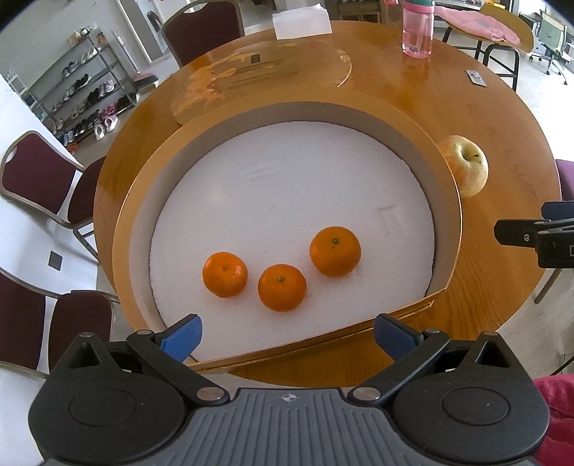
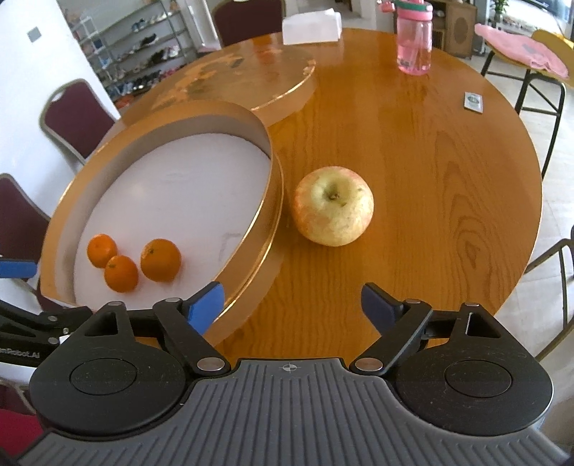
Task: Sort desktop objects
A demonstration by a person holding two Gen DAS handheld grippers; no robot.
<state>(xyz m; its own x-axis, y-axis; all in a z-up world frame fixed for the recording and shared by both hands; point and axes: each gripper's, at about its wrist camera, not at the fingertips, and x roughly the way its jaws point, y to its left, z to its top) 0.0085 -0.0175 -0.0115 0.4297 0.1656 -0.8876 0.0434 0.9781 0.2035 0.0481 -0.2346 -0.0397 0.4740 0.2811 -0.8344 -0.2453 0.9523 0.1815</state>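
A round gold box (image 1: 143, 200) with a white floor holds three oranges (image 1: 282, 287) near its front; it also shows in the right wrist view (image 2: 272, 200), with the oranges (image 2: 160, 260) in it. A yellow-pink apple (image 2: 332, 206) stands on the wooden table just right of the box; it also shows in the left wrist view (image 1: 465, 165). My left gripper (image 1: 287, 335) is open and empty above the box's front rim. My right gripper (image 2: 292, 304) is open and empty, in front of the apple and apart from it.
The box's gold lid (image 2: 272, 68) lies on the round wooden table (image 2: 412, 161) behind the box. A pink water bottle (image 2: 413, 39), a white tissue box (image 2: 311, 25) and a small card (image 2: 473, 101) stand farther back. Maroon chairs (image 1: 32, 179) surround the table.
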